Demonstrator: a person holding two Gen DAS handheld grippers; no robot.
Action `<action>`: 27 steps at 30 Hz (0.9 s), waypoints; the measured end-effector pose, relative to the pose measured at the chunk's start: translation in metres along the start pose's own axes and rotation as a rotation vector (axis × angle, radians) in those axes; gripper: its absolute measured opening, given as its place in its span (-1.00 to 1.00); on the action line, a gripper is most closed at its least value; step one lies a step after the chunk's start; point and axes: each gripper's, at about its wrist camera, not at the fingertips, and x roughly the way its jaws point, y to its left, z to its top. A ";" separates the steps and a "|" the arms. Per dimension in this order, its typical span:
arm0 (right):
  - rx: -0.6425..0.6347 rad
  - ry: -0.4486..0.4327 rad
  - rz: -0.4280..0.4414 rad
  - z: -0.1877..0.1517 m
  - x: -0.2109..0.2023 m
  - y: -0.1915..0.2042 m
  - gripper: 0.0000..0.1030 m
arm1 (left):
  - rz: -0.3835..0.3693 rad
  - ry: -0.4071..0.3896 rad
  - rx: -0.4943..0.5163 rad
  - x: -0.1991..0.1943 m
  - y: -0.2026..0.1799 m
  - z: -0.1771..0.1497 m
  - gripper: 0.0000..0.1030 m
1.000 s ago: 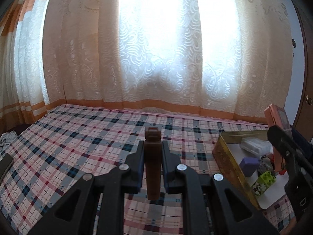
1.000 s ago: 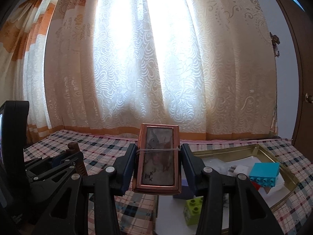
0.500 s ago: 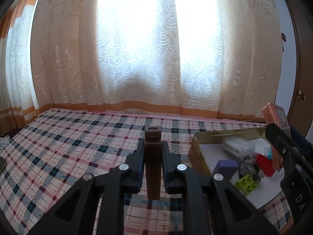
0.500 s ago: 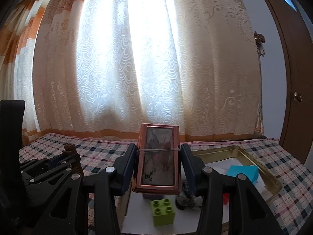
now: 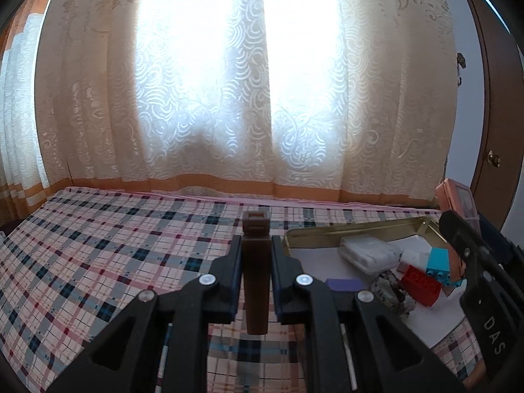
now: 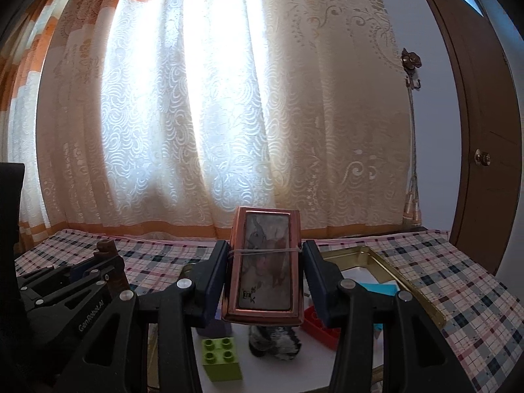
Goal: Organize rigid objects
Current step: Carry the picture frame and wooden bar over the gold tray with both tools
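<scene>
meanwhile the left gripper (image 5: pixel 255 262) clamps an upright brown block (image 5: pixel 254 275) beside the gold tray (image 5: pixel 353 229), while the right gripper (image 6: pixel 264 275) pinches a copper-framed box (image 6: pixel 263 265) above it.

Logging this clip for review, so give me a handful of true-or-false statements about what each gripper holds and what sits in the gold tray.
1. The left gripper is shut on a slim brown block. True.
2. The right gripper is open and holds nothing. False: it is clamped on a copper-framed box with an elastic band around it.
3. A lime green toy brick lies in the gold tray. True.
4. The gold tray holds nothing but a white liner. False: it also holds a red brick, a turquoise brick, a purple block and a clear plastic case.
5. The brown block stands upright between the jaws. True.
</scene>
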 end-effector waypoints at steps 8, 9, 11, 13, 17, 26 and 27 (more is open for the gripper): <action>0.009 -0.003 -0.053 0.001 0.002 -0.024 -0.04 | -0.033 -0.012 0.012 0.002 -0.022 0.007 -0.74; 0.011 -0.002 -0.063 0.001 0.003 -0.029 -0.04 | -0.031 -0.013 0.015 0.002 -0.025 0.007 -0.73; 0.011 0.001 -0.077 0.001 0.004 -0.035 -0.04 | -0.022 -0.020 0.033 0.003 -0.033 0.007 -0.71; 0.013 0.005 -0.091 0.001 0.006 -0.043 -0.04 | -0.024 -0.023 0.036 0.004 -0.037 0.008 -0.70; 0.020 0.010 -0.105 0.002 0.008 -0.055 -0.05 | -0.012 -0.030 0.041 0.009 -0.040 0.011 -0.69; 0.034 0.019 -0.115 0.003 0.012 -0.065 -0.05 | -0.033 -0.103 -0.010 0.016 -0.020 0.034 -0.74; 0.028 0.020 -0.115 0.004 0.013 -0.064 -0.05 | -0.044 -0.113 -0.007 0.015 -0.020 0.037 -0.74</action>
